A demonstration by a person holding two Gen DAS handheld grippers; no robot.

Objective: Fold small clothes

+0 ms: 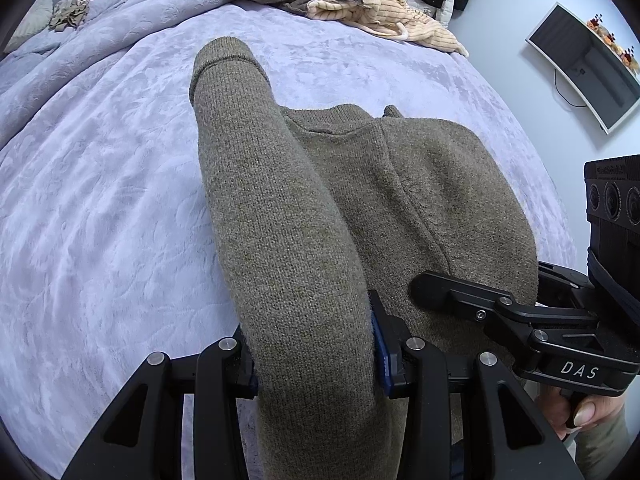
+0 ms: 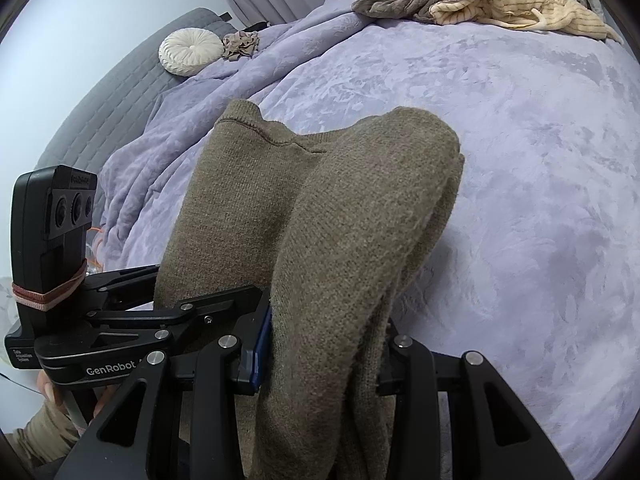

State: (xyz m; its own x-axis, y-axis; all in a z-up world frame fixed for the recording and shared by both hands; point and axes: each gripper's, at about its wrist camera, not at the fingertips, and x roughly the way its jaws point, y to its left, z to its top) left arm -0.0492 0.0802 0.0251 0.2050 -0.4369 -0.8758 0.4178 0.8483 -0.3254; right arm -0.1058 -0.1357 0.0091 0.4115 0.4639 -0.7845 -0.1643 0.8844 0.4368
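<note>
Gripping the olive knit sweater (image 1: 320, 208) above the lavender bed (image 1: 100, 200): left gripper (image 1: 316, 364) clamped on one fold, right gripper (image 2: 324, 356) clamped on another, close beside it.

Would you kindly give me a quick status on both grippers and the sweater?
Left gripper shut on sweater. Right gripper shut on sweater too. Sweater held over the bed. Other clothes far off, nothing in the way.

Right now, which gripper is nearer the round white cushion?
Left. The left gripper holds the sweater on the side toward the cushion; the right gripper holds its far side.
</note>
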